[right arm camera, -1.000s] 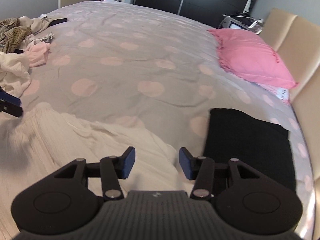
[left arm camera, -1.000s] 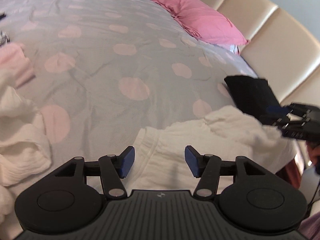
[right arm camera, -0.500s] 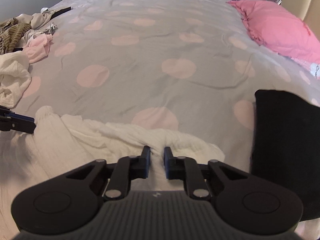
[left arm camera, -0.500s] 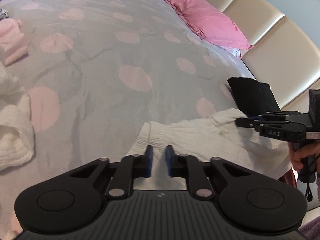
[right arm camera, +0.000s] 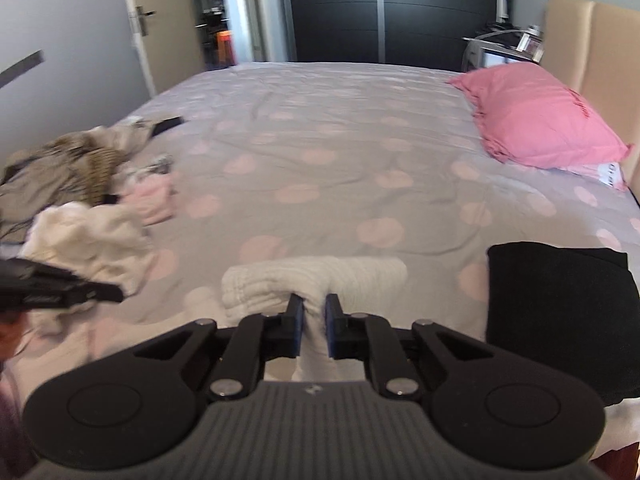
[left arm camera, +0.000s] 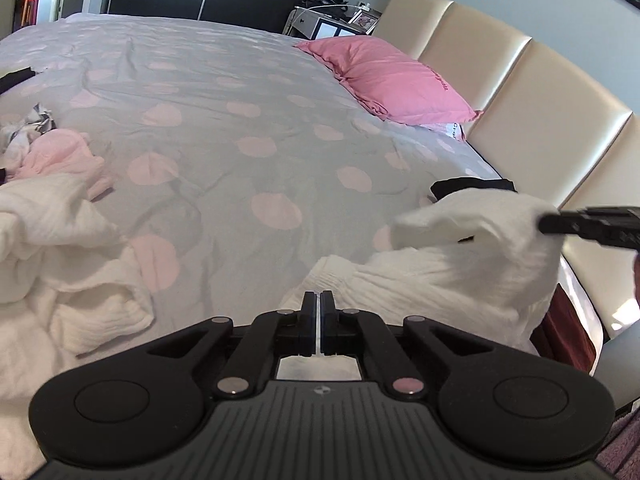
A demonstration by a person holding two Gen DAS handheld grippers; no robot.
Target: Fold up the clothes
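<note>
Your left gripper (left arm camera: 320,304) is pinched tight on a thin edge of the crinkled white garment (left arm camera: 460,256) at lower centre of its view, while your right gripper (right arm camera: 314,320) clamps a thicker bunched fold of the same ribbed cloth, lifted off the grey pink-dotted duvet (right arm camera: 320,152). A flat folded black garment (right arm camera: 560,312) lies at the right edge, a rumpled clothes pile (right arm camera: 76,184) at left, and a smooth pink pillow (right arm camera: 540,120) at upper right.

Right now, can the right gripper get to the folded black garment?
Probably not yet. The right gripper is clamped on the white ribbed garment, so it is occupied. The folded black garment lies just to its right on the dotted grey duvet, with nothing between.
</note>
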